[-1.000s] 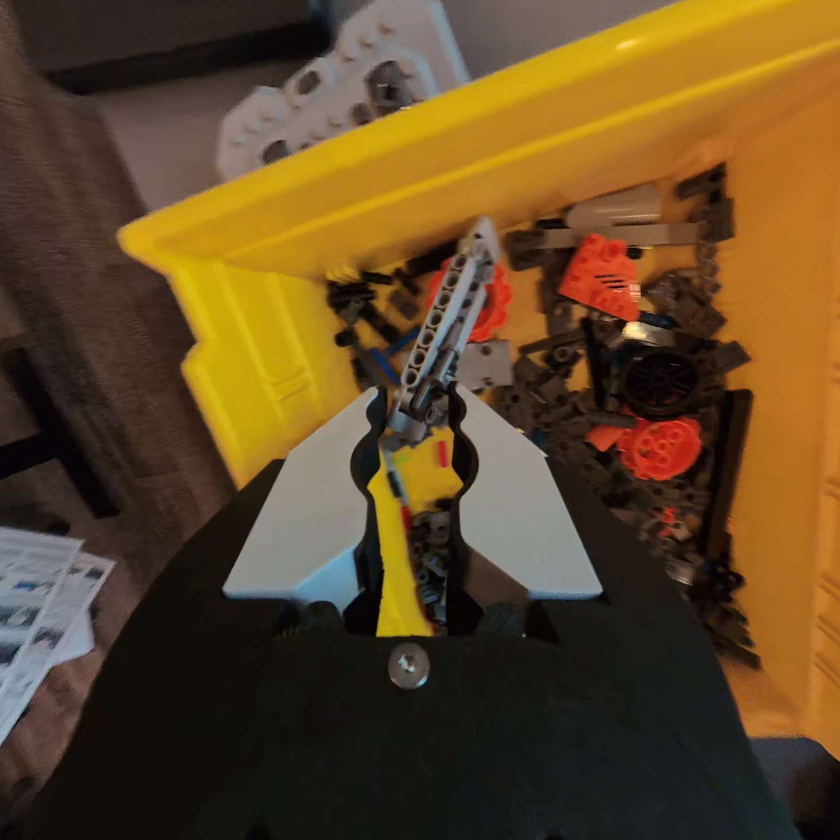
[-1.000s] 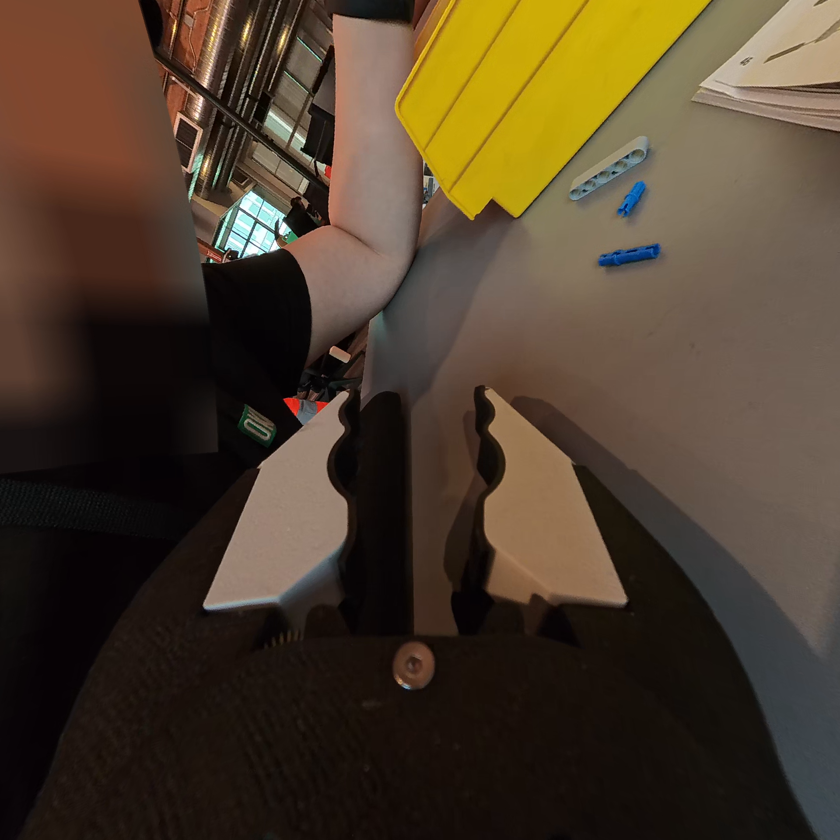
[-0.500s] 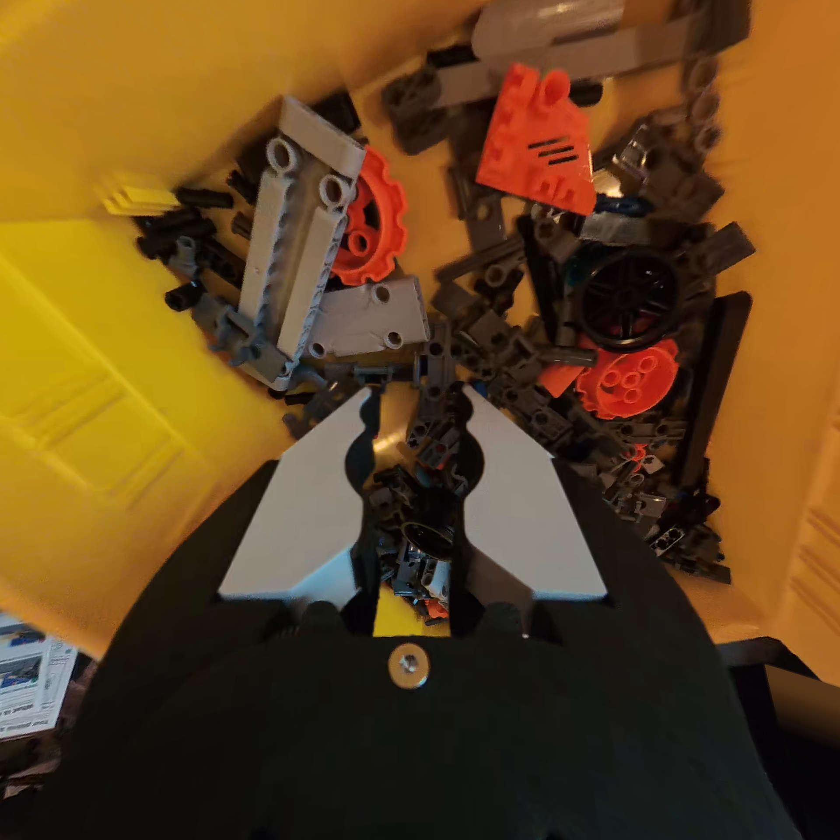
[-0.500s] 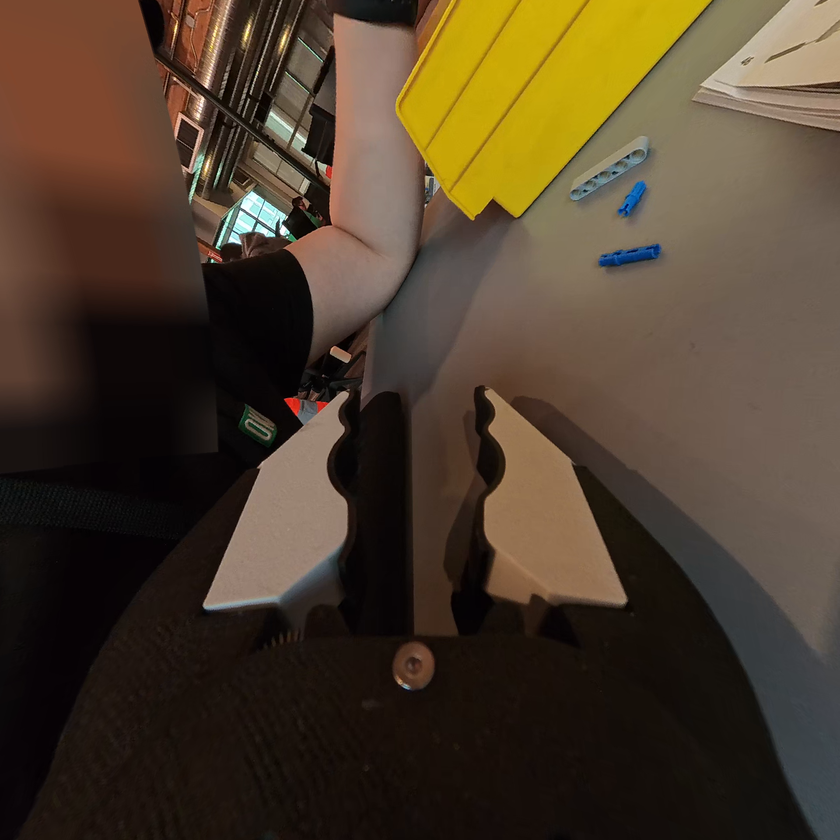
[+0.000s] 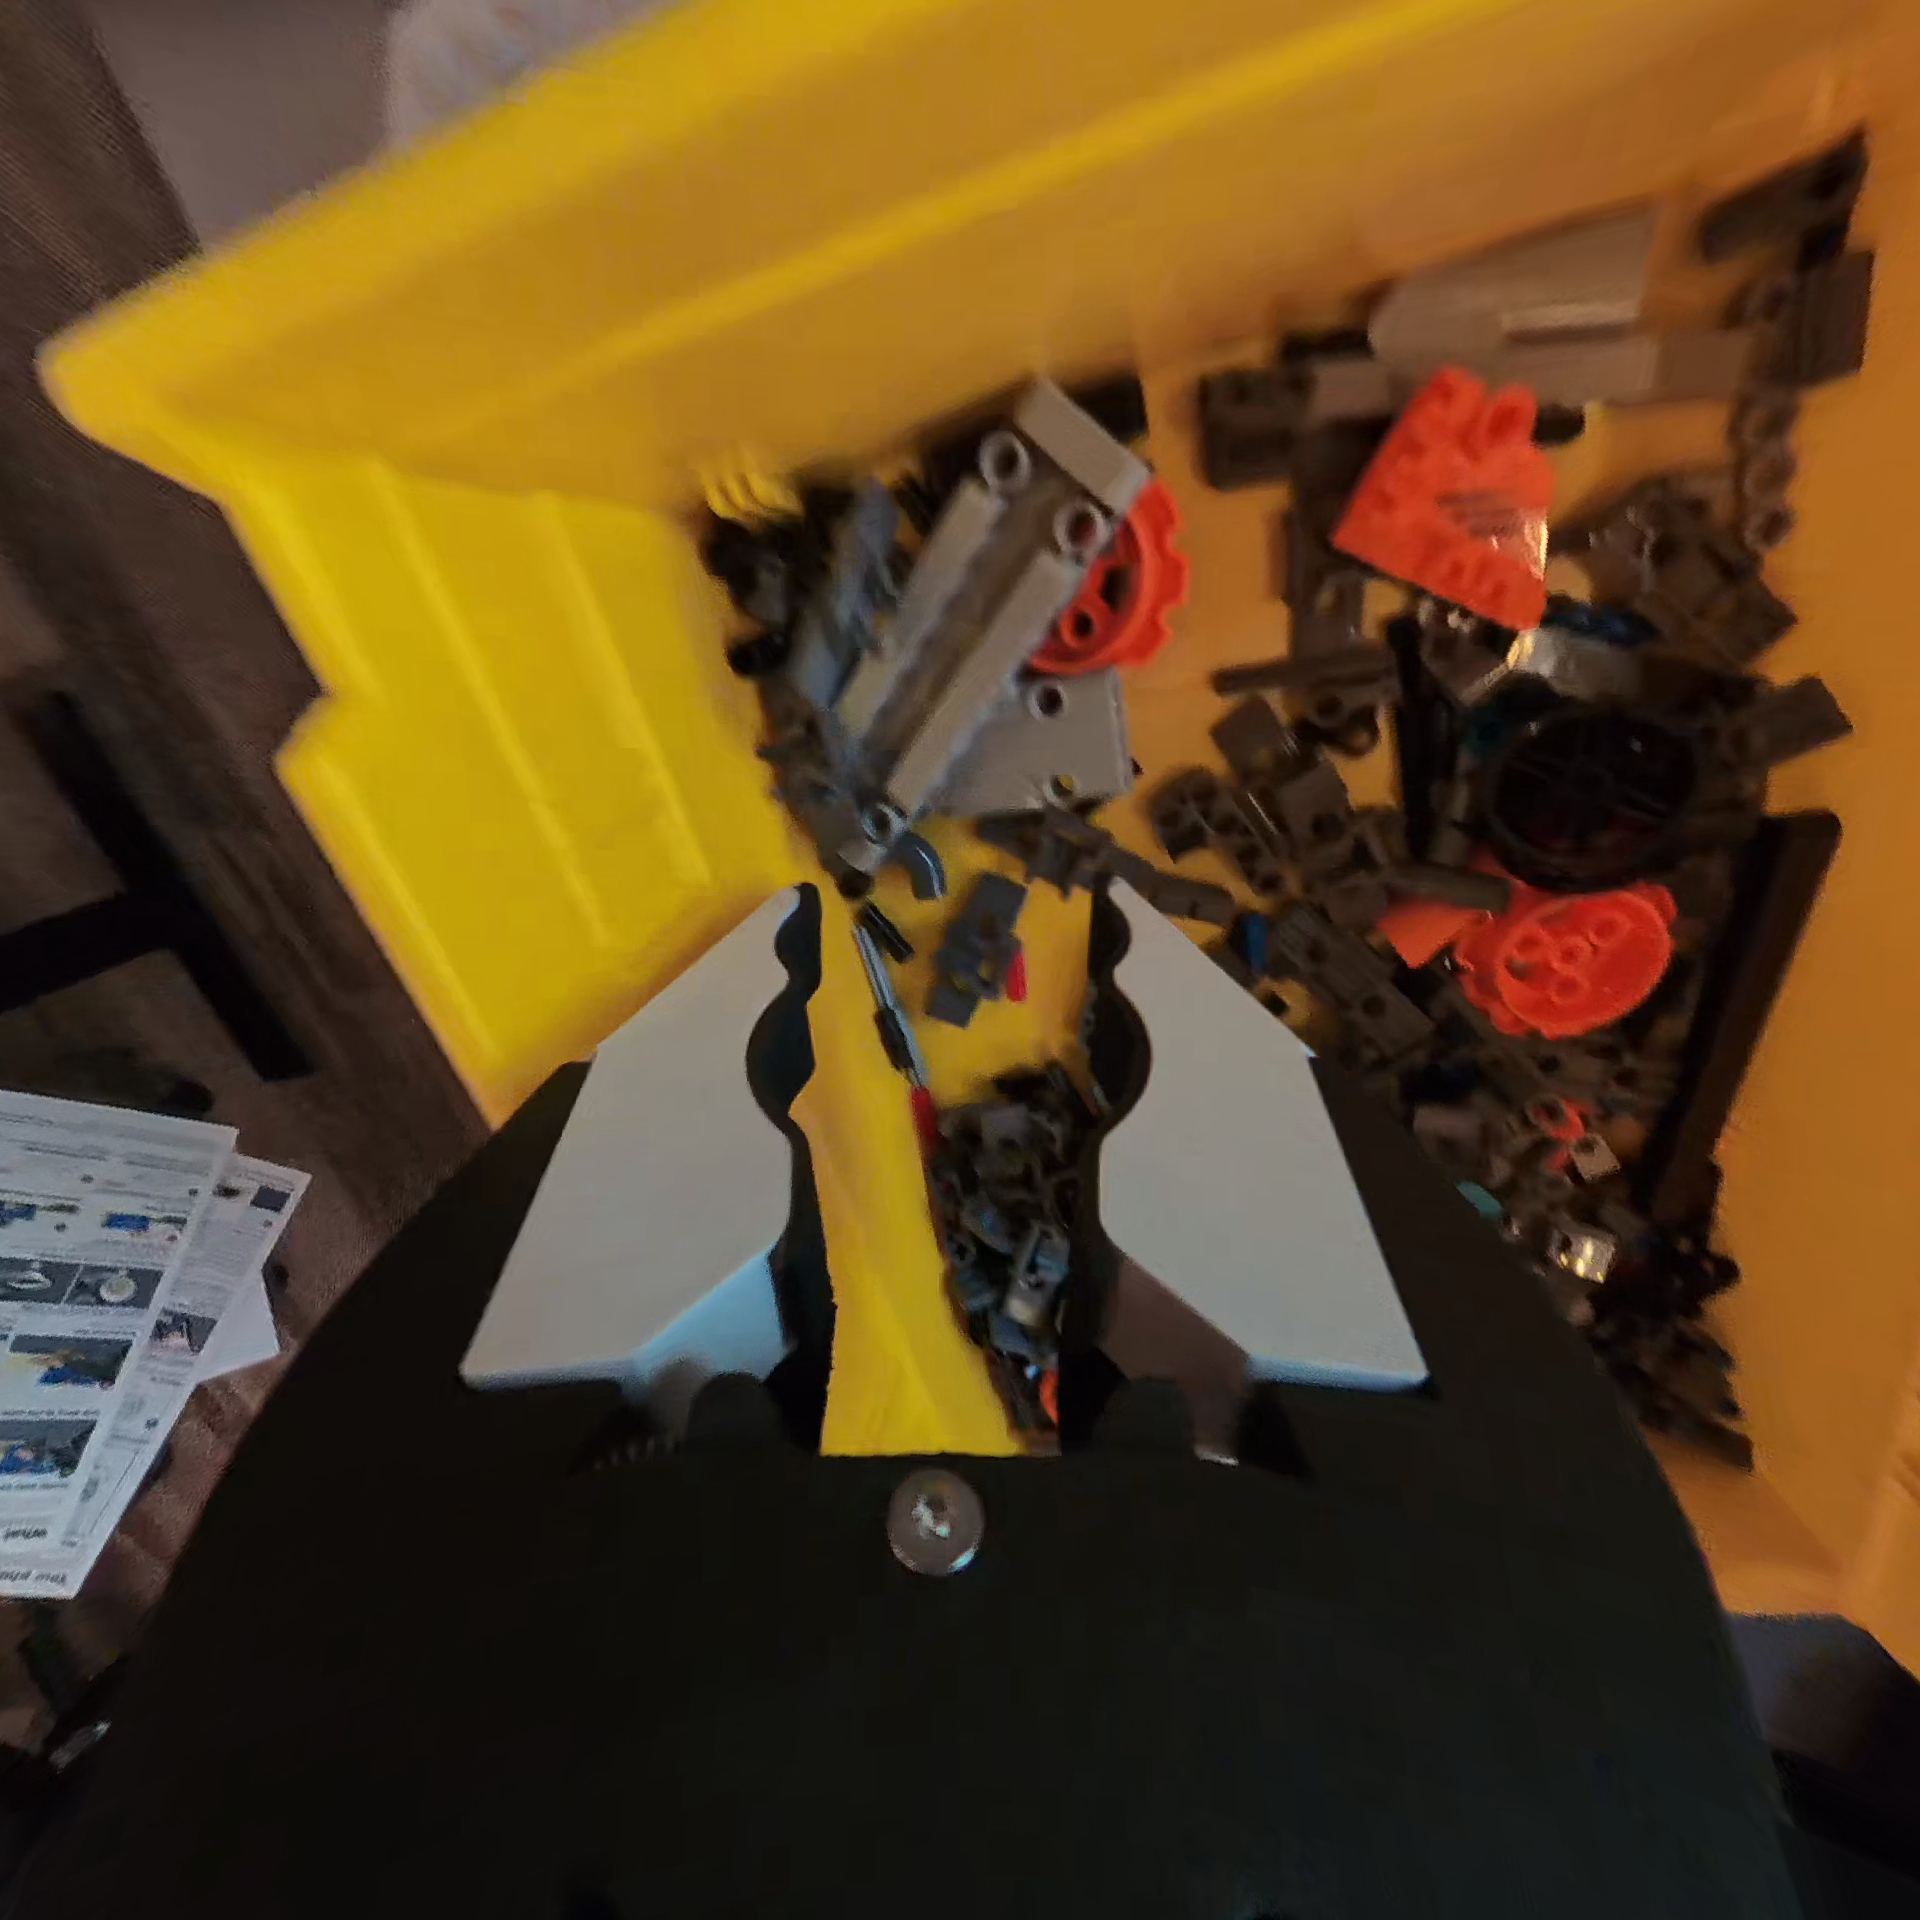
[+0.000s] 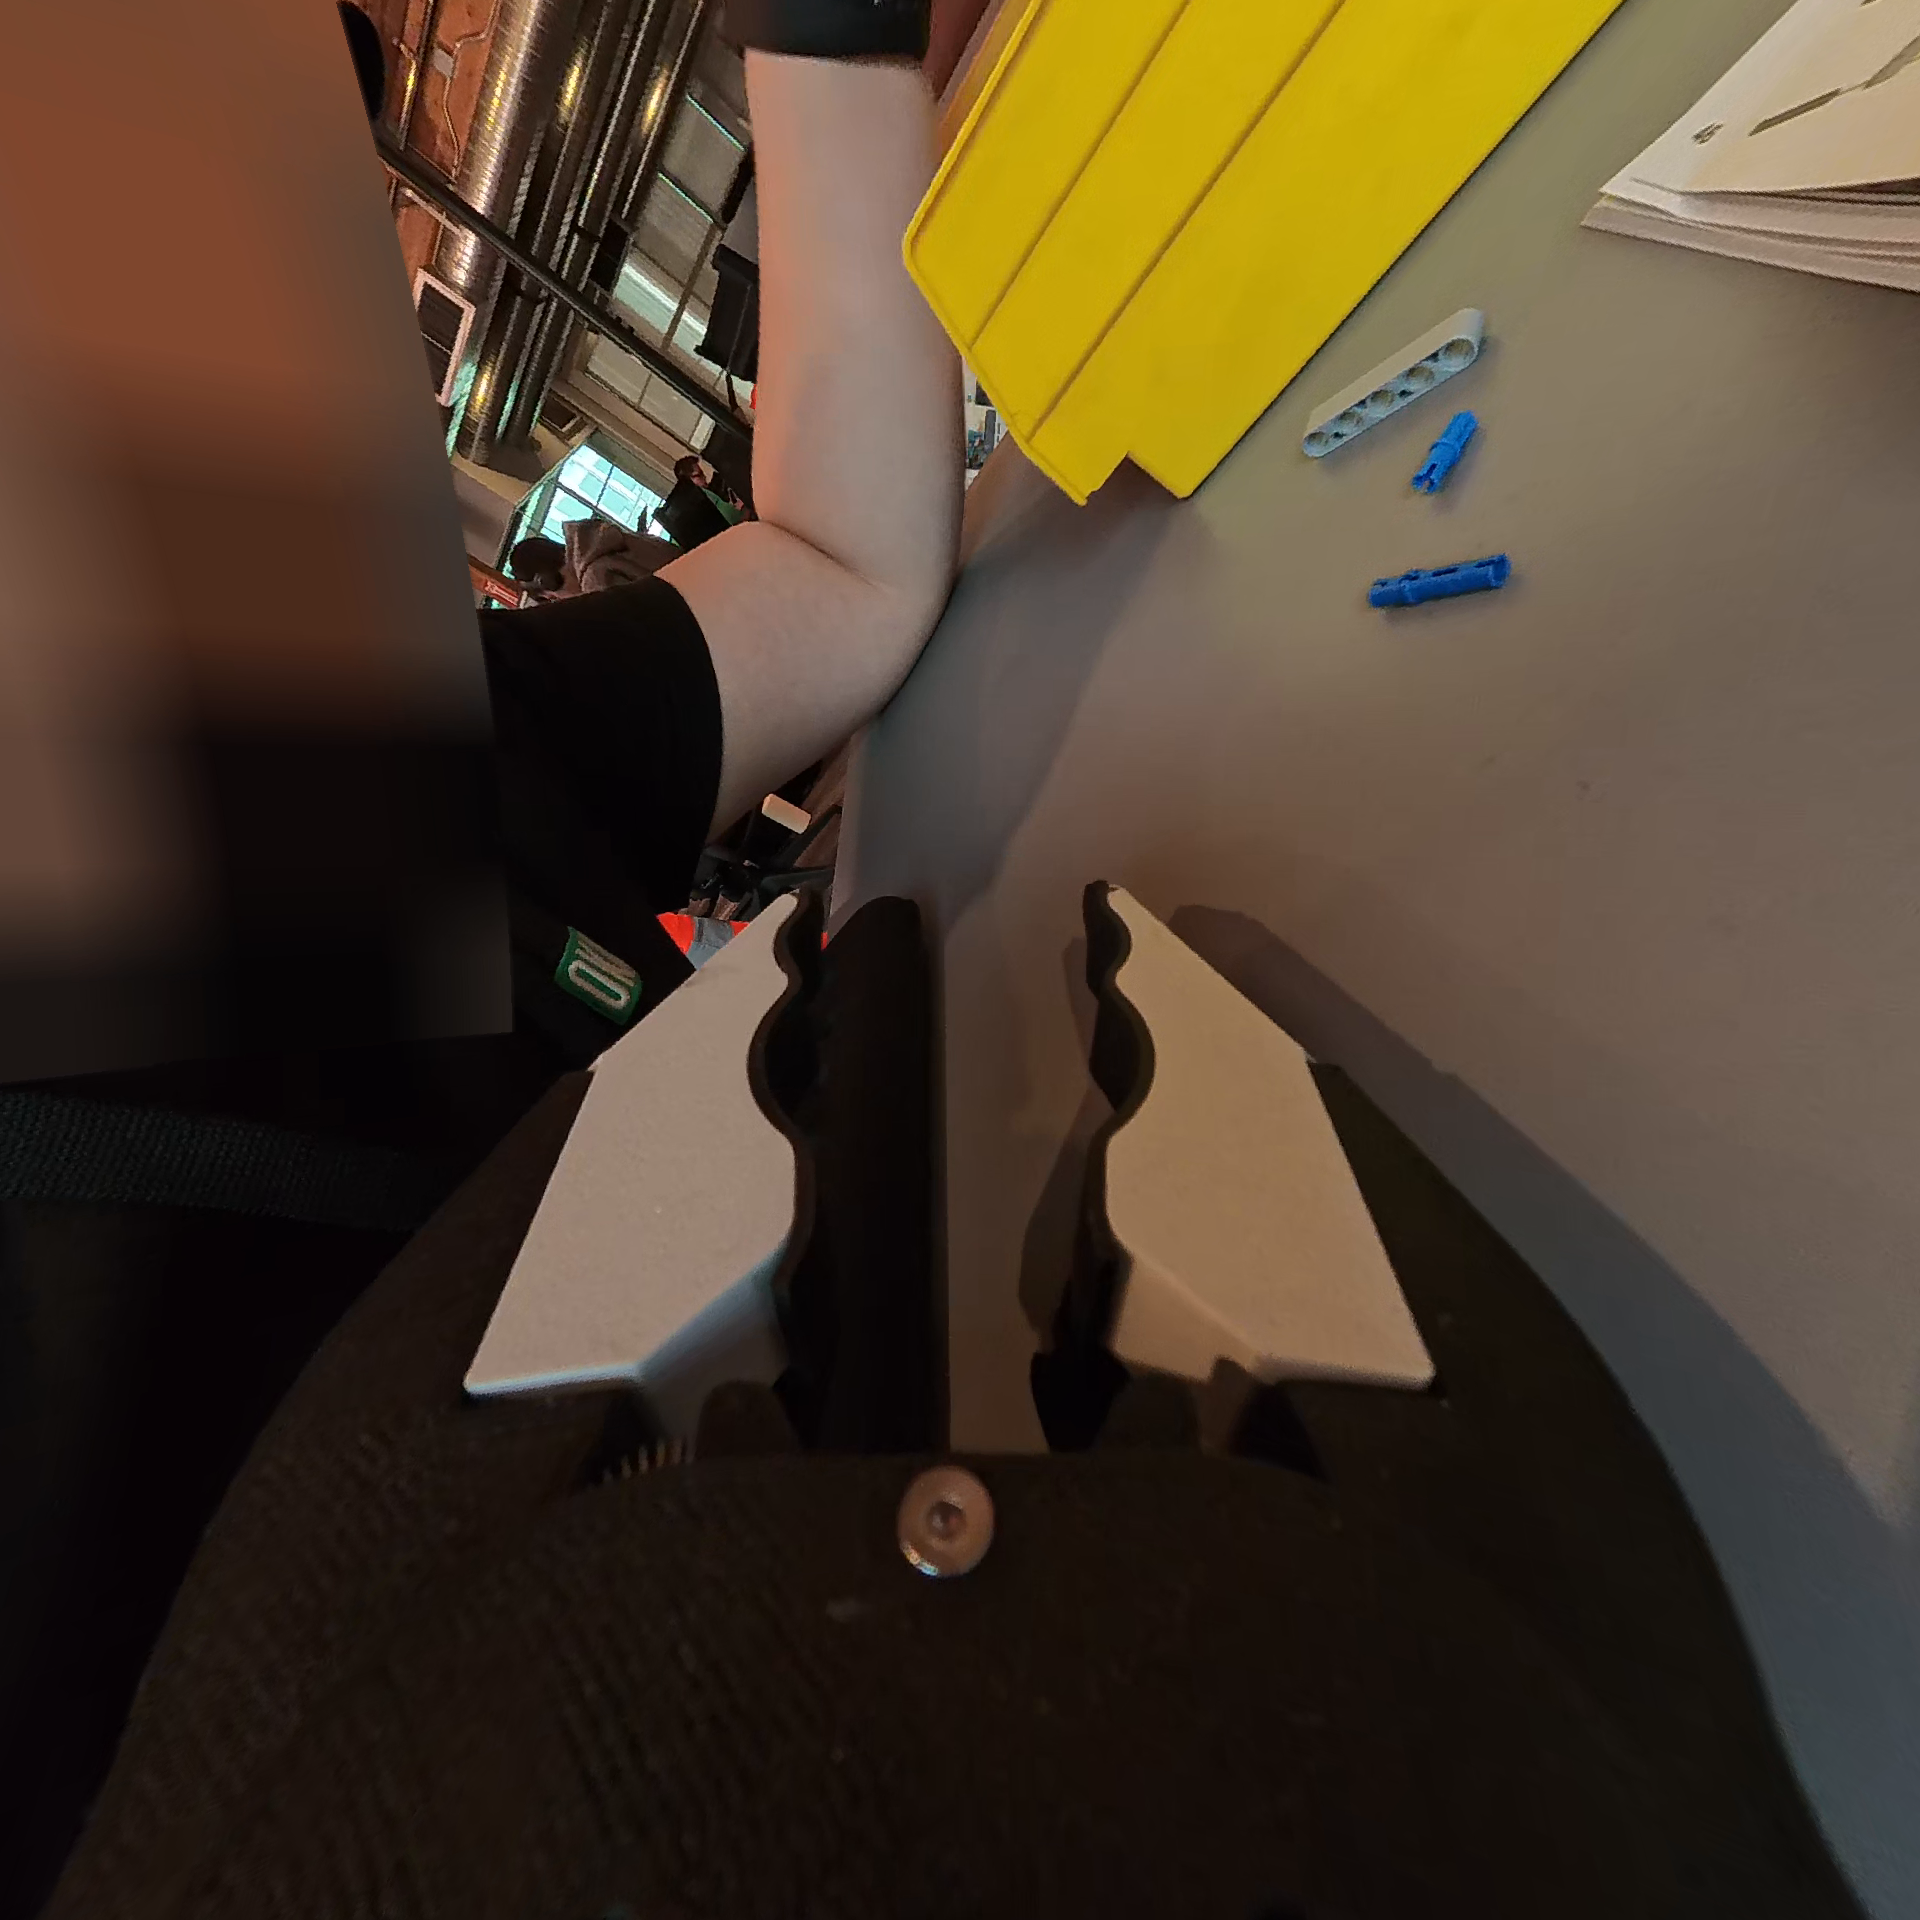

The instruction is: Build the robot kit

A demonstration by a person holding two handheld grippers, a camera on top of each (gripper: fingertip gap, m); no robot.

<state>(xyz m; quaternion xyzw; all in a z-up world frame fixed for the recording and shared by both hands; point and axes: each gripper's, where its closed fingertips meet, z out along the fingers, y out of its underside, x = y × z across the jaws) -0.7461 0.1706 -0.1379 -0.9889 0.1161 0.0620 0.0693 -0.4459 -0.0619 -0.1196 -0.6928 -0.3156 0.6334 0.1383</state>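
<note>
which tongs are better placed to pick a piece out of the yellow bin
Left. The left tongs hang open right over the yellow bin, small dark pieces just beyond the tips. The right tongs are open too, but over bare grey table, beside the bin's outer wall.

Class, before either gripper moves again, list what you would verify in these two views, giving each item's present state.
1. Left gripper jaws apart, nothing held: ok.
2. Left gripper over the yellow bin: ok.
3. Grey beam assembly lying in the bin, clear of the jaws: ok.
4. Small bin parts sharp enough to tell apart: not ok, blurred.
5. Right gripper open and empty: ok.
6. White beam and blue pins untouched on the table: ok.
</note>
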